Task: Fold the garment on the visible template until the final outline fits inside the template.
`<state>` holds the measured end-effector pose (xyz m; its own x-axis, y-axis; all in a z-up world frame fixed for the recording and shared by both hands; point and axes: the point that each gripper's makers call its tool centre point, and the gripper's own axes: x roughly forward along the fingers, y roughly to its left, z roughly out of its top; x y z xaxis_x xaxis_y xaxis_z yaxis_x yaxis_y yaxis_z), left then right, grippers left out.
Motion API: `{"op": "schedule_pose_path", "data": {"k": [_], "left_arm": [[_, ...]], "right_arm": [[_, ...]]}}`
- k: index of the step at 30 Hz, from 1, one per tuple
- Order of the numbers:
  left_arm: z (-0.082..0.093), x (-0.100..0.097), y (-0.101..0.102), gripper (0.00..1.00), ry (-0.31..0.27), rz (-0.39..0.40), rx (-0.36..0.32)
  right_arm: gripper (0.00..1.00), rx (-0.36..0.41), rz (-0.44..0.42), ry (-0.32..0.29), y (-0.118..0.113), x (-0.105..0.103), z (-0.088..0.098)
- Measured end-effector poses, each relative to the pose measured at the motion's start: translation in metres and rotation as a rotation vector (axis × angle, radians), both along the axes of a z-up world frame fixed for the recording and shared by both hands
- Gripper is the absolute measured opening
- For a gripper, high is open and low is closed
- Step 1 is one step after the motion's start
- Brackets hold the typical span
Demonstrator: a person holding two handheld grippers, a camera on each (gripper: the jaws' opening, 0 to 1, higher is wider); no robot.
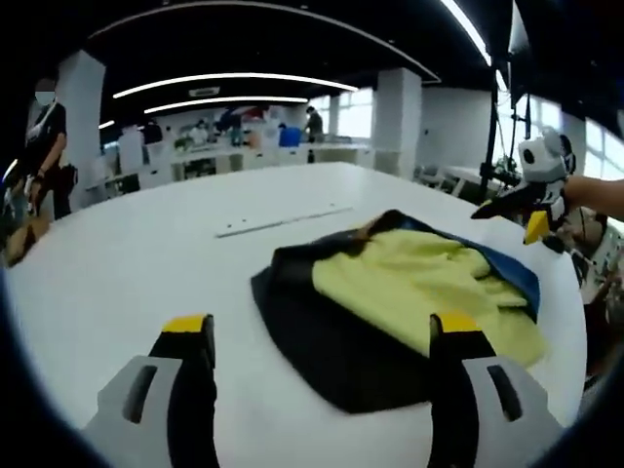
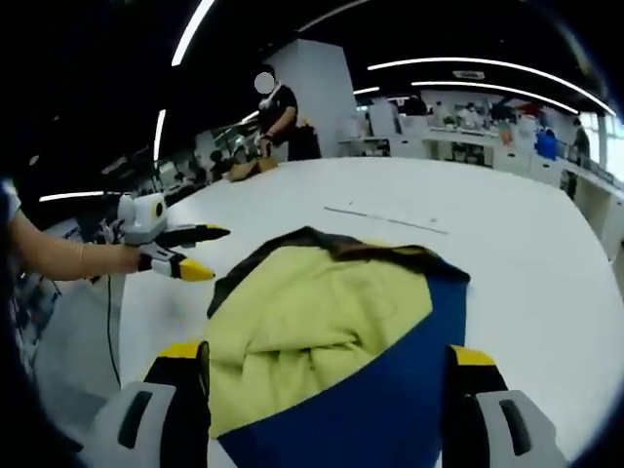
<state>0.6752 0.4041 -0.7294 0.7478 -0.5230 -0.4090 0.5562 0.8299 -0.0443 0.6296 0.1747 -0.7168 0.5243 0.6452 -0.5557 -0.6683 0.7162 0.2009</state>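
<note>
A crumpled garment (image 1: pixel 390 283) lies on the white table (image 1: pixel 146 253), its pale yellow inside turned up, with black cloth at the near left and a blue strip at the right. My left gripper (image 1: pixel 322 330) stands open just short of its black edge. In the right gripper view the same garment (image 2: pixel 322 312) shows yellow with a blue panel (image 2: pixel 390 400) close to my open right gripper (image 2: pixel 327 353). Each gripper also appears across the garment in the other's view, held by a hand: the right gripper (image 1: pixel 509 220) and the left gripper (image 2: pixel 209 252), both with jaws apart and holding nothing.
A thin grey line (image 1: pixel 283 222) is marked on the table beyond the garment. The table's edge curves close by on the right (image 1: pixel 575 322). A person (image 2: pixel 288 122) stands at the far side, and desks with more people fill the back of the room (image 1: pixel 244 136).
</note>
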Motion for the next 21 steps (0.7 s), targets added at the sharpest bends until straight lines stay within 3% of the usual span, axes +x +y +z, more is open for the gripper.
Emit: {"op": "schedule_pose_path", "data": {"k": [4, 8, 12, 21], "left_arm": [[-0.005, -0.011, 0.002, 0.81, 0.018, 0.011, 0.001], [-0.017, -0.019, 0.003, 0.71, 0.021, 0.01, 0.036], [-0.024, -0.025, 0.004, 0.66, 0.032, 0.028, 0.031], [-0.034, -0.03, -0.001, 0.62, 0.048, 0.073, 0.0]], "right_arm": [[0.96, 0.042, 0.023, 0.013, 0.008, -0.021, -0.002], [0.92, -0.04, 0.084, -0.011, 0.005, -0.037, -0.014], [0.89, -0.02, 0.103, -0.013, 0.003, -0.049, -0.017], [0.67, -0.105, 0.214, -0.038, 0.001, -0.083, -0.036]]}}
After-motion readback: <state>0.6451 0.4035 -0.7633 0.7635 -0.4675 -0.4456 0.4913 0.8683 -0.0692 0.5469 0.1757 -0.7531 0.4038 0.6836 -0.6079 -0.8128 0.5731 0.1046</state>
